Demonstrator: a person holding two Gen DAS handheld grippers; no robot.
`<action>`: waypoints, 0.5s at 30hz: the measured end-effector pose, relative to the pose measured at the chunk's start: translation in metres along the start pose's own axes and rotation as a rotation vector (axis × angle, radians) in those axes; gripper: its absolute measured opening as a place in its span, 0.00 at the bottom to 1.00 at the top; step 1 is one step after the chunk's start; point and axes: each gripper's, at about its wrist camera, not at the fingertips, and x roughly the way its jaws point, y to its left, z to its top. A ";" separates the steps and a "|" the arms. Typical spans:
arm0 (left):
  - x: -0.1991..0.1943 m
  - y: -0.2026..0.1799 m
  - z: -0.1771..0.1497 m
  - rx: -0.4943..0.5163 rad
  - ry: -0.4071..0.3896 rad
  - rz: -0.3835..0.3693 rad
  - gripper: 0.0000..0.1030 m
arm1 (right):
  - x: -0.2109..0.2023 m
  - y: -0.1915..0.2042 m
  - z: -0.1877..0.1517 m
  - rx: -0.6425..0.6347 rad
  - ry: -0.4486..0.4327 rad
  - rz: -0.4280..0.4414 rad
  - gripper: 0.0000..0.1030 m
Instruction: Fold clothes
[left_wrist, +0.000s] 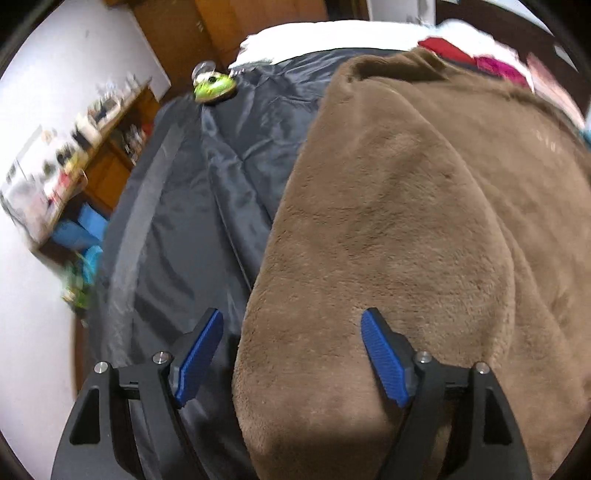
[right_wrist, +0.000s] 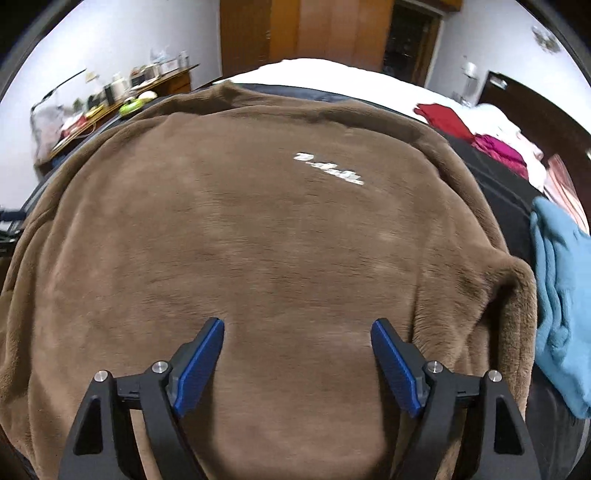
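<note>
Off to the left of your left tongs (left_wrist: 291, 332) there is only the dark sheet (left_wrist: 207, 192) that covers the bed, with a green toy (left_wrist: 214, 88) lying far ahead near its corner. These tongs are spread wide with nothing between the blue pads. The left pad hangs over the sheet and the right one over the brown fleece top (left_wrist: 406, 221), whose near left edge runs between them.

Your right tongs (right_wrist: 297, 341) are just as wide apart and just as empty, poised over the near middle of the same top, with the white lettering (right_wrist: 328, 169) ahead and a little to the right. Further right, beyond the top's rumpled edge, a blue garment (right_wrist: 561, 295) lies just beside it, and red (right_wrist: 443, 118) and pink clothes (right_wrist: 498, 147) sit farther ahead on that side.

As for progress, you look close to the start with this piece. The top lies spread broad on the bed, apparently with one layer turned in along the left. I can't tell whether that is a sleeve. No tidy packet has been made yet, and the other clothes still wait unfolded.
</note>
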 end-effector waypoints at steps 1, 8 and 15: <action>-0.001 0.005 0.000 -0.016 -0.001 -0.009 0.79 | 0.000 -0.005 0.000 0.013 0.001 0.001 0.81; -0.040 0.006 -0.002 -0.041 -0.063 -0.217 0.79 | 0.002 -0.004 0.002 0.014 -0.007 -0.012 0.83; -0.060 -0.048 -0.012 0.116 -0.080 -0.316 0.80 | 0.007 0.001 0.005 0.021 -0.015 -0.005 0.84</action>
